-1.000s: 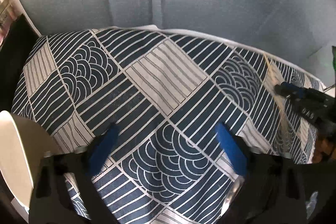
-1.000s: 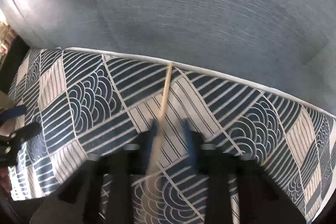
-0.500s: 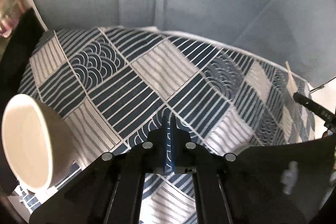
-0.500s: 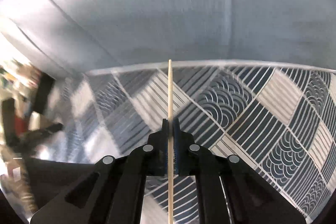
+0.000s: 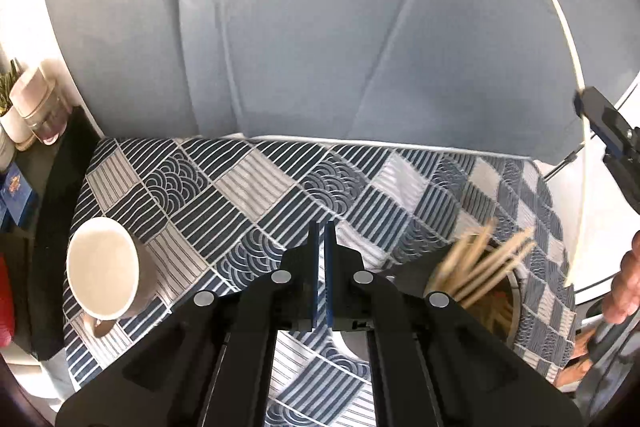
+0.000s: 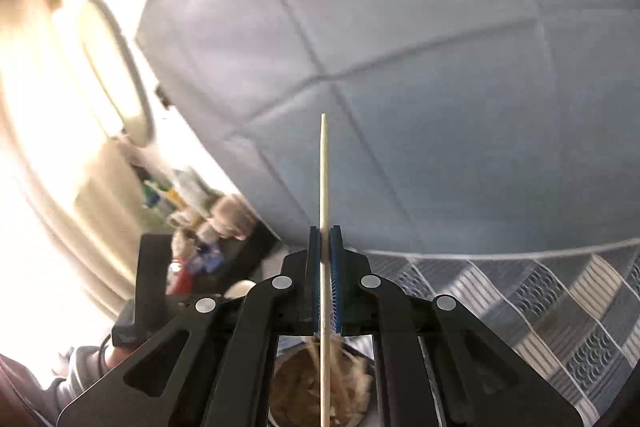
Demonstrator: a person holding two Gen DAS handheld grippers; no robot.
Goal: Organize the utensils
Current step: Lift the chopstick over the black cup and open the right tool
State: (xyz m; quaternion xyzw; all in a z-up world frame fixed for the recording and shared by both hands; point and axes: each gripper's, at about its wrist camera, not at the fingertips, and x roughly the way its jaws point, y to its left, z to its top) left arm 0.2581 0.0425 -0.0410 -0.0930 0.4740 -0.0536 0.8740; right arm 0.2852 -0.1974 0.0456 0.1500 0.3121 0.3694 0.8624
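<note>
Wooden chopstick (image 6: 324, 227) still clenched by right gripper (image 6: 325, 259), now lifted, left gripper (image 5: 321, 255) stays closed empty

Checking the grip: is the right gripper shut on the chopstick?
Shut: the right gripper has its blue pads pressed on the chopstick, which stands upright between them.

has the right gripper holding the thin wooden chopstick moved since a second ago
Yes. The right gripper has tilted up: the thin wooden chopstick now points at the grey-blue backdrop, not the patterned tablecloth.
</note>
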